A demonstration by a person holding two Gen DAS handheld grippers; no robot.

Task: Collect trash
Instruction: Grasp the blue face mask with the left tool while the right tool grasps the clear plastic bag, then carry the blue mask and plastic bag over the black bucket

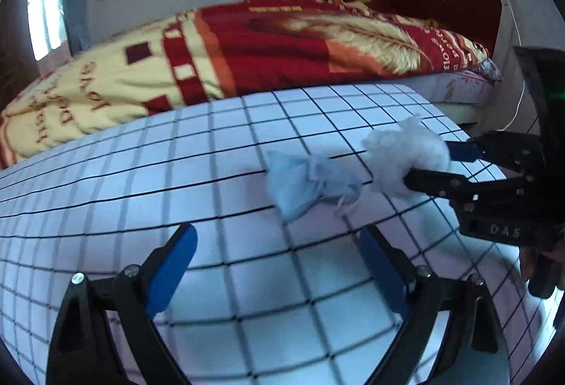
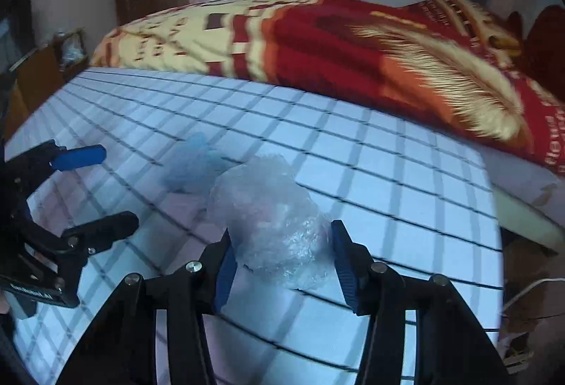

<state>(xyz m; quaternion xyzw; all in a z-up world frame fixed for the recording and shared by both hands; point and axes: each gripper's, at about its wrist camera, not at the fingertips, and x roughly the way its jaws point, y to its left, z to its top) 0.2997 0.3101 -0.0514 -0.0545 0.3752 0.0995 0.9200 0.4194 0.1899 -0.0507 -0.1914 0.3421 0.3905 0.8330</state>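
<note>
A bedroom with teal curtains is framing a bed (image 1: 469,92) with a red and cream blanket (image 1: 247,46), and a white checked surface (image 1: 176,173) is standing beside it. The right hand-held gripper (image 2: 280,261) is angling down over the surface, its blue pads flanking a crumpled clear plastic wad (image 2: 272,222); the left pad is touching the wad, while contact on the right side is too blurred to tell. A crumpled pale blue tissue (image 1: 307,184) is lying on the surface just beside the wad. The left hand-held gripper (image 1: 279,261) is hovering with jaws spread wide and nothing between them, pointing down toward the tissue
</note>
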